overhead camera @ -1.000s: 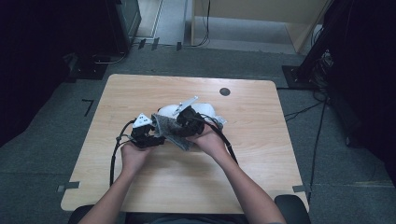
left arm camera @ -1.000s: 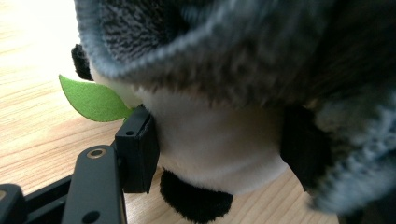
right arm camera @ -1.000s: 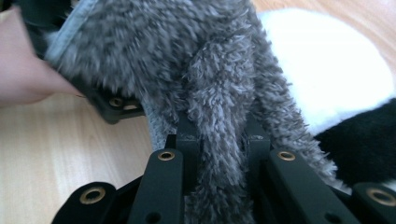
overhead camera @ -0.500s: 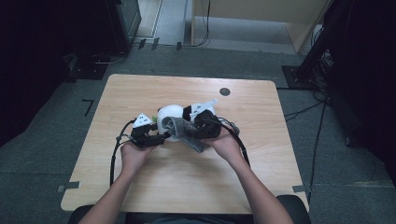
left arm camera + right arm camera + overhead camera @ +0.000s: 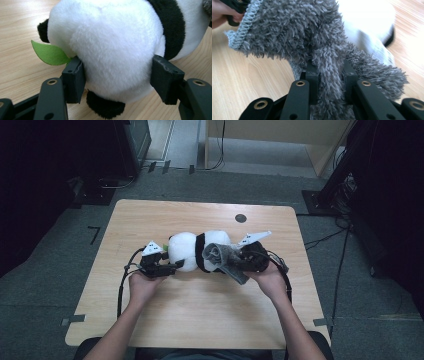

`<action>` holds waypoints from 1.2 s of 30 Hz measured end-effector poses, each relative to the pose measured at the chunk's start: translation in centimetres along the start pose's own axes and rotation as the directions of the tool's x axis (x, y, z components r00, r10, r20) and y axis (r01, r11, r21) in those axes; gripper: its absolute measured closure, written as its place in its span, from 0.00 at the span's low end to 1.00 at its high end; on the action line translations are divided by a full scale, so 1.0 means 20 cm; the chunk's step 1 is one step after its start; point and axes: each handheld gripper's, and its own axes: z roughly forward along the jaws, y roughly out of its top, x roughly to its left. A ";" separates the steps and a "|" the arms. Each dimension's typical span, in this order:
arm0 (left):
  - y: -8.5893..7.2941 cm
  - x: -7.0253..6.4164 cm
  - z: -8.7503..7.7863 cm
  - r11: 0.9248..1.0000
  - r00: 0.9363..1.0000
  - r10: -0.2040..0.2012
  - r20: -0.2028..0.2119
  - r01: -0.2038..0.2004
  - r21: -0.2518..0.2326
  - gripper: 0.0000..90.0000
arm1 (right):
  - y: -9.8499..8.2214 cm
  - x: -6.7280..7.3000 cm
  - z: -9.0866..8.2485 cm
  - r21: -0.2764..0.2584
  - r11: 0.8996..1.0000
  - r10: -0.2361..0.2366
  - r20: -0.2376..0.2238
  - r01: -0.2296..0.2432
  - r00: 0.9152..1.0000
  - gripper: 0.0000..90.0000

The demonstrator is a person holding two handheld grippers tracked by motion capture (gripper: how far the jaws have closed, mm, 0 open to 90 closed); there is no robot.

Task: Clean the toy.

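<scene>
One plush panda (image 5: pixel 192 251) clamped in left gripper (image 5: pixel 172 266); one grey cloth (image 5: pixel 225 260), seemingly fluffy, pinched by right gripper (image 5: pixel 237 261).

High view: fixed above the near edge of the table (image 5: pixel 150 320), facing forward and down; far enough to take in all four edges, the floor beyond, and both forearms entering from the bottom.

Left gripper view: mounted on the left gripper (image 5: pixel 172 266), looking along its jaws; very close to the panda (image 5: pixel 110 47), low over the tabletop (image 5: pixel 20 22).

Right gripper view: mounted on the right gripper (image 5: pixel 239 261), looking along its jaws; very close to the cloth (image 5: pixel 294 32), with the panda (image 5: pixel 367 22) blurred behind.

Shared: panda (image 5: pixel 195 251) at table centre in all three views; cloth (image 5: pixel 225 259) in high and right gripper views; wood surface in all.
</scene>
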 end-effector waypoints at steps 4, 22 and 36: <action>0.00 0.00 0.00 1.000 1.000 -0.002 -0.001 0.002 0.001 0.38 | -0.02 -0.01 -0.01 -0.003 1.000 0.012 -0.002 -0.012 1.000 0.83; 0.02 0.00 0.00 1.000 1.000 -0.004 0.002 0.004 0.006 0.38 | 0.02 0.23 0.07 0.028 0.993 -0.111 -0.137 0.116 0.984 0.83; 0.02 -0.02 0.00 1.000 1.000 0.001 -0.003 -0.001 0.012 0.38 | 0.12 0.36 0.45 0.135 0.973 -0.157 -0.215 0.189 0.964 0.83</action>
